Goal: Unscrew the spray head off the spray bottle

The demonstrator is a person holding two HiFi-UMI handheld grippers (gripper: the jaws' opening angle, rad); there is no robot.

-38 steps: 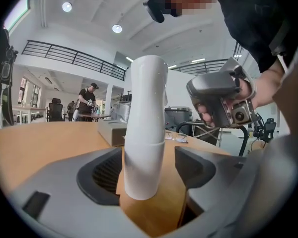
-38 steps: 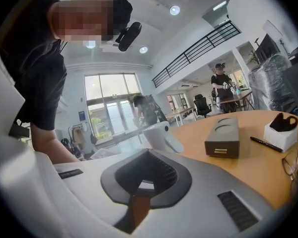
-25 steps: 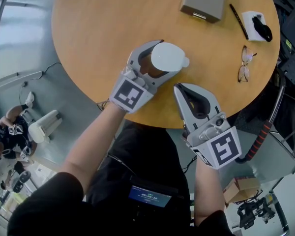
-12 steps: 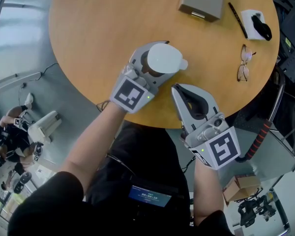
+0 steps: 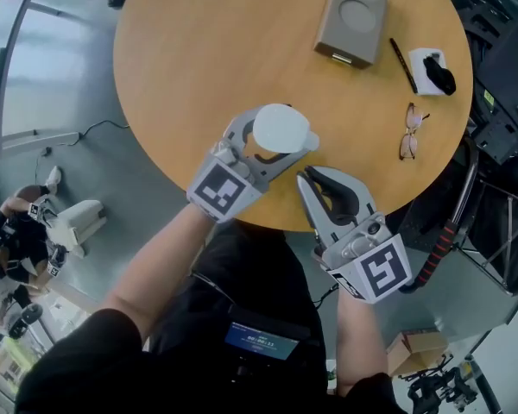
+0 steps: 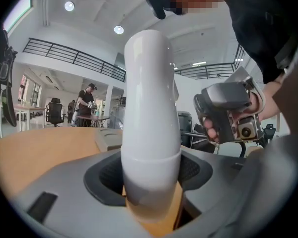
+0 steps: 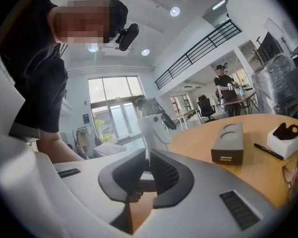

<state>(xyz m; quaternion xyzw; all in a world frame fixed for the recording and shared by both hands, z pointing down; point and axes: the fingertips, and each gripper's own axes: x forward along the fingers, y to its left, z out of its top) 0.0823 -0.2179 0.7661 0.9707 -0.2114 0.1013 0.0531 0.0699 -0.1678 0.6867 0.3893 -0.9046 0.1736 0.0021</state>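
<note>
At the far side of the counter (image 5: 198,50) lies a grey box (image 5: 352,17) with two round recesses in its top. Near it, a small white holder (image 5: 430,69) carries a black item you cannot identify. Nearer you, the spray bottle (image 6: 156,217) stands upright between the jaws of your left hand-held gripper (image 5: 276,138). Those jaws have just been closing and now clamp its amber body just under the white spray head (image 5: 281,128). Your right hand-held gripper (image 5: 307,179) sits just beside it, tips toward the bottle, not touching. Its jaws have just been opening to a narrow gap with nothing between them. The bottle's base is hidden, and its contents cannot be made out.
</note>
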